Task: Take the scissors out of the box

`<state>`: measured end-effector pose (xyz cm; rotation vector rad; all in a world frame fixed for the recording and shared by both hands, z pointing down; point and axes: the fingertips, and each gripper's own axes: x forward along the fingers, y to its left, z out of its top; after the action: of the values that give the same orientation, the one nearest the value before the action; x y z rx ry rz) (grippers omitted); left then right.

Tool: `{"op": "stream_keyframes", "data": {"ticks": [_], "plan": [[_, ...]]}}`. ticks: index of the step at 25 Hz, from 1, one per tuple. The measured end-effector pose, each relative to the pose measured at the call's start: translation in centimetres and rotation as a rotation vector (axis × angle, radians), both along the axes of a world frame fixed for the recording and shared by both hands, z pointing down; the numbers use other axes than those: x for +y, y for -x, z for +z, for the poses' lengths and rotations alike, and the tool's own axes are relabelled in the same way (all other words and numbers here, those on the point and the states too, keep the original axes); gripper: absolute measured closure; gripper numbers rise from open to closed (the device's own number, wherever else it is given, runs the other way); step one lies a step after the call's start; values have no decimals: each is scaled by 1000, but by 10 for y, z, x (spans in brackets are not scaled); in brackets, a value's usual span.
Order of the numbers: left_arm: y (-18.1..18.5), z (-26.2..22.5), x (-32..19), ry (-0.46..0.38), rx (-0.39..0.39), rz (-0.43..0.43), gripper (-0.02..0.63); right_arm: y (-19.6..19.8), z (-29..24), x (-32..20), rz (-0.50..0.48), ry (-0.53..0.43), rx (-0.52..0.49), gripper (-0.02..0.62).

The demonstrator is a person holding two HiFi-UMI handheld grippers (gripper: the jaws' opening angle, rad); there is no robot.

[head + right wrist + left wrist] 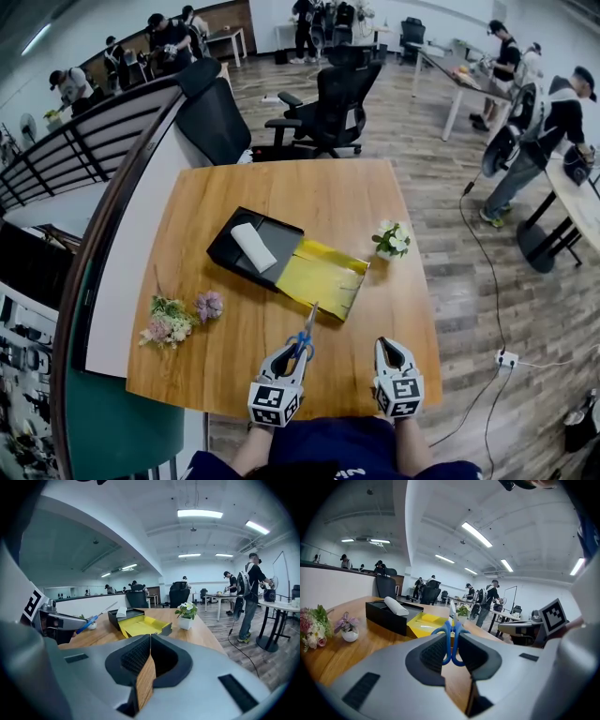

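Wooden table [244, 337] bears the open box [319, 267]; the scissors [307, 330], likely light and stiff, are out, left gripper [298, 351] clamped on their slick blue handles, right gripper [387, 345] closed, empty.

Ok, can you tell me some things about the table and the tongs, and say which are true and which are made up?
The blue-handled metal scissors lie inside the black rectangular box. False: the left tongs grip them over the wooden table, outside the box.
The right tongs are shut and empty. True.
A white roll lies in the black box. True.
The small white pot of white flowers stands left of the box. False: in the head view it stands to the box's right.
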<state>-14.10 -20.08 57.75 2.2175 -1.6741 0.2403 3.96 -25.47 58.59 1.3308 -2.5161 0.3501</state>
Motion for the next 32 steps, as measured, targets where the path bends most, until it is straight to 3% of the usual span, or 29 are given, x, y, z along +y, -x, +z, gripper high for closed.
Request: {"op": "stream_keyframes", "data": {"ticks": [6, 11, 32], "plan": [[-6, -4, -1, -5, 4, 20, 522, 9, -3, 5, -46, 4, -18, 586], [-4, -6, -4, -13, 3, 23, 522, 13, -3, 5, -66, -7, 36, 588], [5, 6, -3, 14, -5, 13, 522, 6, 3, 4, -51, 1, 70, 588]]}}
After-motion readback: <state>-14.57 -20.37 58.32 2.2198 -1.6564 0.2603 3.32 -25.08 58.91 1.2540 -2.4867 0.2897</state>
